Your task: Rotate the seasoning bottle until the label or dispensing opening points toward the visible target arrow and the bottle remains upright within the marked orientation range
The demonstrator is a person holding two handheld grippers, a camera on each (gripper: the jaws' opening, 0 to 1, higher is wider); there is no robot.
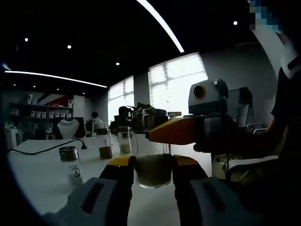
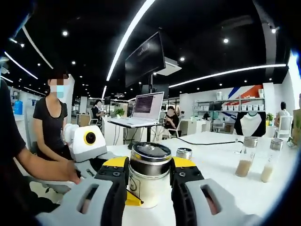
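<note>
Rotating step in hand: seasoning bottle (image 1: 153, 162) sits upright on the table (image 1: 42, 174), body pinched by the left gripper (image 1: 154, 165), lid at 12 o'clock pinched by the right gripper (image 2: 149, 176). Twist should be kept slow, axis vertical; target arrow cannot be made out.

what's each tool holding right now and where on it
Both hold the seasoning bottle: left tool on its glass body, right tool at its metal lid.
</note>
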